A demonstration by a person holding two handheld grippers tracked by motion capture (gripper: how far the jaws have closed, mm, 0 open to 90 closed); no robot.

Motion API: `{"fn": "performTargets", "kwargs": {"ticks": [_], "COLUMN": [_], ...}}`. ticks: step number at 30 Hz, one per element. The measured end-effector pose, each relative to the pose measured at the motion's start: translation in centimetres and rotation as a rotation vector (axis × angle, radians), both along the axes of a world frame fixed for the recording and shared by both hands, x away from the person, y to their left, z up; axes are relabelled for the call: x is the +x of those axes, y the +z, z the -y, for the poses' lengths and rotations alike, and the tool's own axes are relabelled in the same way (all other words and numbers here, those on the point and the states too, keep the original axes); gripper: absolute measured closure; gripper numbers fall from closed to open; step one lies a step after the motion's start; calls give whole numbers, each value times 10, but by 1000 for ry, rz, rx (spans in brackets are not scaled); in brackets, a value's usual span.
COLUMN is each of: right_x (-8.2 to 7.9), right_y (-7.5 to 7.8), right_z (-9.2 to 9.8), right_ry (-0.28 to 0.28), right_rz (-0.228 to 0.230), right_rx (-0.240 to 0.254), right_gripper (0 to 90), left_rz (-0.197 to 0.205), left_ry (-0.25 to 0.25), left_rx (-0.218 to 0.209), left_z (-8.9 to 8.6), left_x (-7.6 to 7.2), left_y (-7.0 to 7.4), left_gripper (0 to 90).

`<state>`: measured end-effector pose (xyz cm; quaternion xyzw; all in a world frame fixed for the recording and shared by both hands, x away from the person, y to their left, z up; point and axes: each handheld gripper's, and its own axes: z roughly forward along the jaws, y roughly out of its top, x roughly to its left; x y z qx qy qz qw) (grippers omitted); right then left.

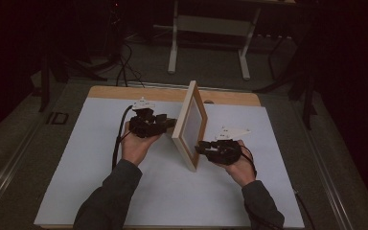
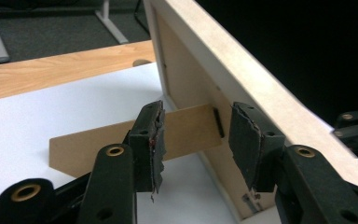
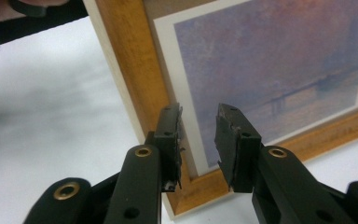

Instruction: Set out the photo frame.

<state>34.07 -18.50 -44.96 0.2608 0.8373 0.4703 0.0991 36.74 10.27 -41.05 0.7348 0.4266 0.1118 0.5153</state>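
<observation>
While the picture frame (image 1: 190, 125) stands upright mid-table (image 1: 100, 191) on its fold-out back stand (image 2: 121, 140), it sits between both tools. Left tool (image 2: 196, 140), jaws apart, straddles the stand behind it; right tool (image 3: 198, 142), jaws parted and empty, faces its wooden-bordered, bluish print just beside the lower corner.

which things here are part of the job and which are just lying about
In the job:
- picture frame, standing on the white mat
- its fold-out back stand
- left hand-held gripper, jaws apart behind the frame
- right hand-held gripper, jaws apart at the front

Lying about:
- white table legs behind
- floor cables
</observation>
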Motion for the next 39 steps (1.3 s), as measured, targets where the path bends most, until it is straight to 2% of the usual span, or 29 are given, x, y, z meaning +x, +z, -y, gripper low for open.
{"fn": "performTargets", "kwargs": {"ticks": [7, 19, 23, 28, 31, 35, 36, 39], "right_x": [1, 2, 2, 2, 2, 2, 3, 3], "right_y": [-4, -6, -6, -6, -6, -6, -7, -8], "right_z": [7, 15, 16, 17, 19, 20, 22, 24], "right_ry": [-24, -39, -41, -47, -50, -55, -61, -64], "right_rz": [-8, -11, -13, -18, -16, -18, -19, -20], "right_rx": [-4, -5, -6, 5, 8, 8, 3, 2], "right_gripper": [685, 679, 679, 679, 679, 679, 679, 679], "left_rz": [17, 41, 36, 38, 52, 67, 76, 72], "left_ry": [12, 4, -37, -48, -56, -50, -33, -21], "left_rx": [-32, -20, 2, 22, 55, 79, 112, 122], "left_z": [-1, 13, 21, 31, 40, 45, 50, 52], "left_x": [-10, -26, -29, -32, -35, -38, -40, -41], "left_y": [11, 19, 17, 12, 6, 3, -2, -5], "left_gripper": [491, 281, 277, 270, 292, 335, 361, 397]}}
